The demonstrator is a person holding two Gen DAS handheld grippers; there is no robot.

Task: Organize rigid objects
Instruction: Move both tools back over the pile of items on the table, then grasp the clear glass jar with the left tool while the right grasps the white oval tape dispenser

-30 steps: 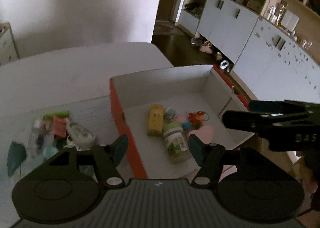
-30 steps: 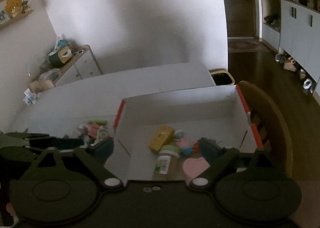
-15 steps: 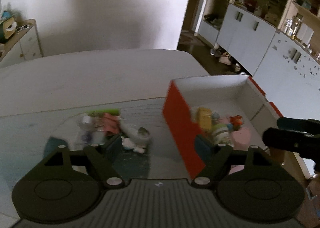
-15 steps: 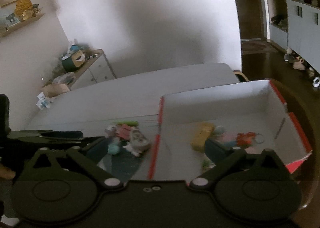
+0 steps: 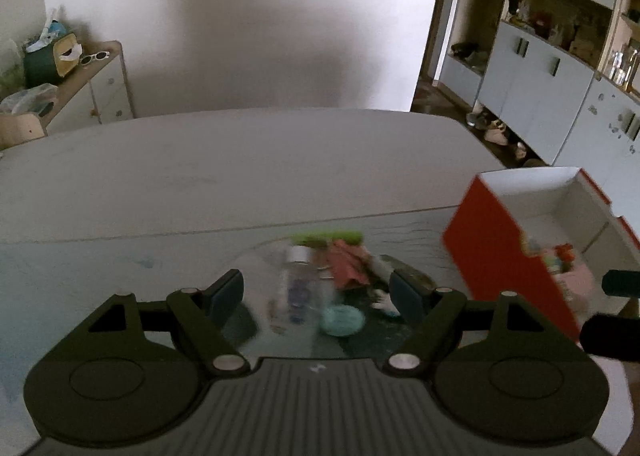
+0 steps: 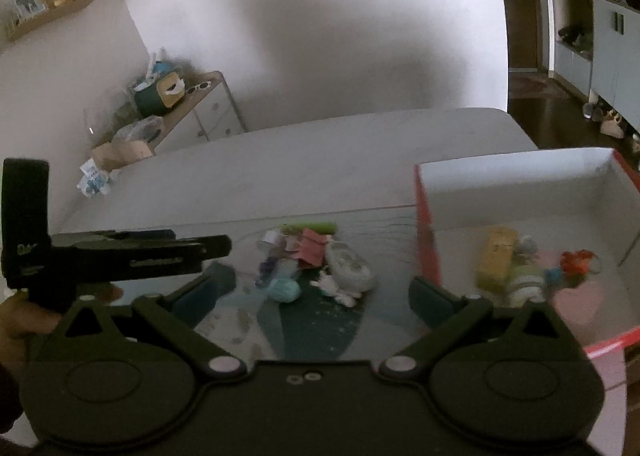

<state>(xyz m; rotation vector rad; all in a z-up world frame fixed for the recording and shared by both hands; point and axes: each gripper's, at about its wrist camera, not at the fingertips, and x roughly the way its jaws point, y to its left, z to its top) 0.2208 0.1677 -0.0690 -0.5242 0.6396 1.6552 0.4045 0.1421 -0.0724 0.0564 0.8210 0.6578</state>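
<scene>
Teal pads | L claw (image 5: 318,292) wide open, empty, over clutter pile (image 5: 328,276) | R claw (image 6: 324,292) wide open, empty

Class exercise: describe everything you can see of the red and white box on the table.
The box is an open, lidless rectangular carton, apparently cardboard, red outside and white inside. It sits flat at the table's right end, beside a pile of loose small items. Inside lie a yellow block, a small jar, a pink heart shape and a red trinket. Neither tongs touch it.
</scene>
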